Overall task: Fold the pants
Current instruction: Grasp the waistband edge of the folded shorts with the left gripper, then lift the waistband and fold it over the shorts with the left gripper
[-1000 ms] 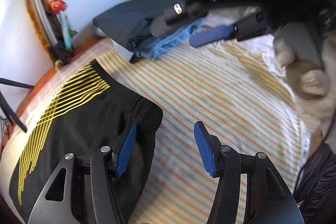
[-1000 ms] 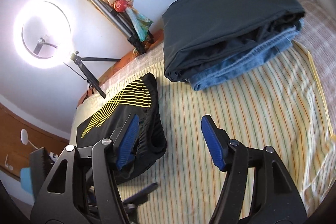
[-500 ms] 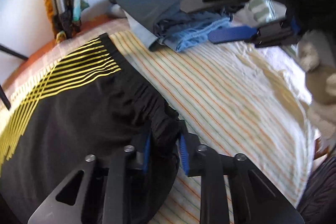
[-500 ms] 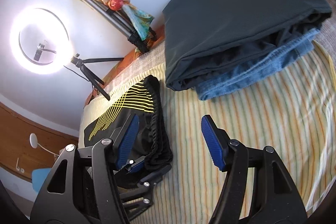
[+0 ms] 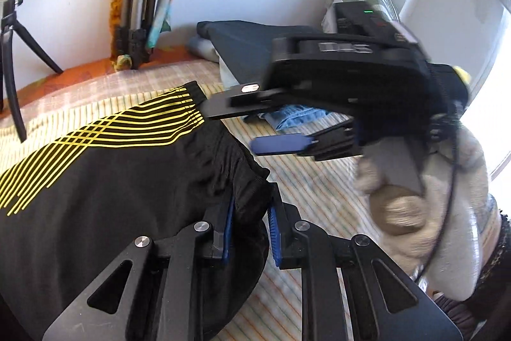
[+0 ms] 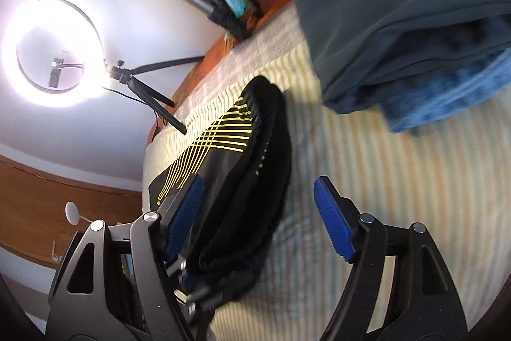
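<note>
While the black pants [image 5: 121,187] with yellow stripes lay spread across the left part of the striped bedsheet [image 5: 306,184], the left gripper [image 5: 249,232] pinched a bunched fold of their elastic waistband between its 2 blue pads [image 5: 227,229], jaws drawn close on the cloth. At the far left, in the right wrist view, a lit ring light [image 6: 54,53] on a small tripod [image 6: 143,85] stood against the wall. Just right of it, the pants [image 6: 242,181] rose in a ridge off the sheet, and the right gripper [image 6: 258,213] hung over that ridge with its jaws spread wide, 1 pad at the left of the fabric and the other over bare sheet; contact could not be told. Further right, a folded dark garment [image 6: 399,8] sat on blue jeans [image 6: 447,91] near the wall. In the left wrist view, the right gripper [image 5: 246,123] appeared blurred above the waistband, held by a gloved hand [image 5: 424,200].
</note>
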### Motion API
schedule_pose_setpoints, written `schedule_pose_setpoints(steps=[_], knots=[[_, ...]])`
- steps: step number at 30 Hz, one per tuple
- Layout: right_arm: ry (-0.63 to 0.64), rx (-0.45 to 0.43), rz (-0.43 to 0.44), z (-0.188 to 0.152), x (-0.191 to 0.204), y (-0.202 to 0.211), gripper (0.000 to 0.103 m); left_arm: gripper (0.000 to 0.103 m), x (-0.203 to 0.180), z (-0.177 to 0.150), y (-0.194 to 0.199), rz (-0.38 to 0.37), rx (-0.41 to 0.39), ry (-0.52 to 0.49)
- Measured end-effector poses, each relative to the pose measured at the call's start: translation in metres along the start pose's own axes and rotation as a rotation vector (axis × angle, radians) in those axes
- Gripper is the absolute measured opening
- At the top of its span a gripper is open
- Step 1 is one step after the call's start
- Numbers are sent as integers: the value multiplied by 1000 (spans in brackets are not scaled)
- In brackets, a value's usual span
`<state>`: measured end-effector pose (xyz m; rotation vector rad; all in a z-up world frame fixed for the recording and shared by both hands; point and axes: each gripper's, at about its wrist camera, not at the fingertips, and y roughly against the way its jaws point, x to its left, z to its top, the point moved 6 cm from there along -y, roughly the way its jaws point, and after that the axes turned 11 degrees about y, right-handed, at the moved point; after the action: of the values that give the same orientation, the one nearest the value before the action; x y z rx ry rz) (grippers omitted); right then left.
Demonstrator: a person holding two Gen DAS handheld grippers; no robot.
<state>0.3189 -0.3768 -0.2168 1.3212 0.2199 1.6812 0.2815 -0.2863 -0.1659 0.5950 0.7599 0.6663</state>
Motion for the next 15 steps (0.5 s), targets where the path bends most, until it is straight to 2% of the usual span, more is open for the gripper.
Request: schedule_pose_setpoints(steps=[6,9,10,11,12,13,15], knots=[[-62,50,39,0,-6,-37,75,17,0,2,3,-17,-6,-6],[-54,24,59,2,-5,-41,75,17,3,4,7,-30,-17,11],[-58,18,66,3,-5,-41,69,17,3,4,9,-31,-20,14],[-68,6,85,4,-4,-41,55,17,3,4,11,-32,-24,18],[-88,2,110,3,-5,-43,48,17,3,4,13,-31,-27,18],[-97,0,119,3,-5,-43,37,17,3,4,14,-29,-31,18],[-90,-29,132,3,1,-40,28,17,3,5,19,-32,-42,24]])
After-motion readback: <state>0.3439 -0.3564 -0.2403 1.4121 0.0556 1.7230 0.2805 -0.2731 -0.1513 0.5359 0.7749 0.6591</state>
